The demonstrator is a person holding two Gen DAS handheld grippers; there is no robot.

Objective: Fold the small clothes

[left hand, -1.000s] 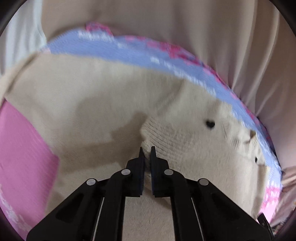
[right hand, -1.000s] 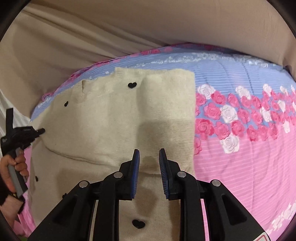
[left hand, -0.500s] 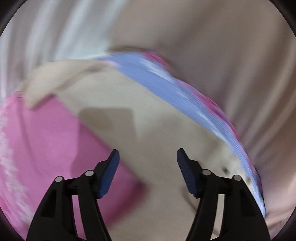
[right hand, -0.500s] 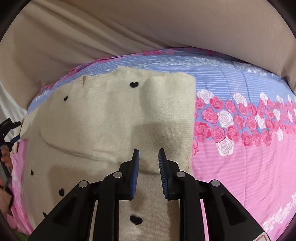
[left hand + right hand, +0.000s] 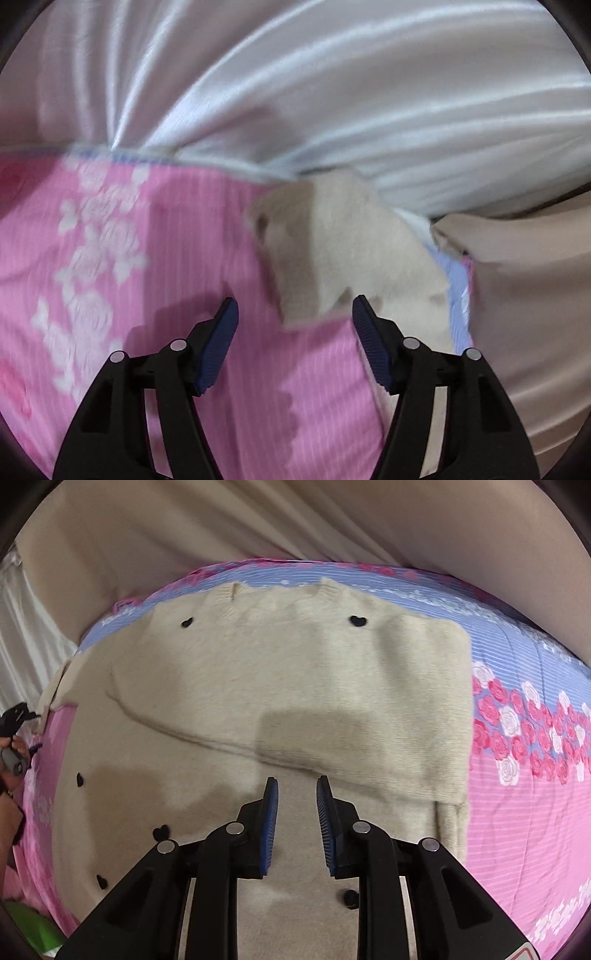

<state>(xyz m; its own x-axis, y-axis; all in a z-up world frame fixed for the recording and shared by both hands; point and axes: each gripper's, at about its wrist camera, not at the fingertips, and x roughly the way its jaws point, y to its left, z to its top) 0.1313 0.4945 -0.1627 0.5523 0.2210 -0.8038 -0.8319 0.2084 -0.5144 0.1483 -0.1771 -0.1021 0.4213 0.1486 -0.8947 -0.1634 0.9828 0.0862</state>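
Hovering over the pink bedsheet, the left gripper has its jaws spread and closing, empty, the cream sweater's sleeve just ahead. The right gripper stands slightly parted above the sweater, pinching nothing.

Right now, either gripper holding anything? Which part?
Nothing held. Left gripper is closing, jaws apart around the sweater sleeve tip, pads not touching it. Right gripper hovers over the sweater, jaws slightly apart, empty.

Sweater flat on bedsheet
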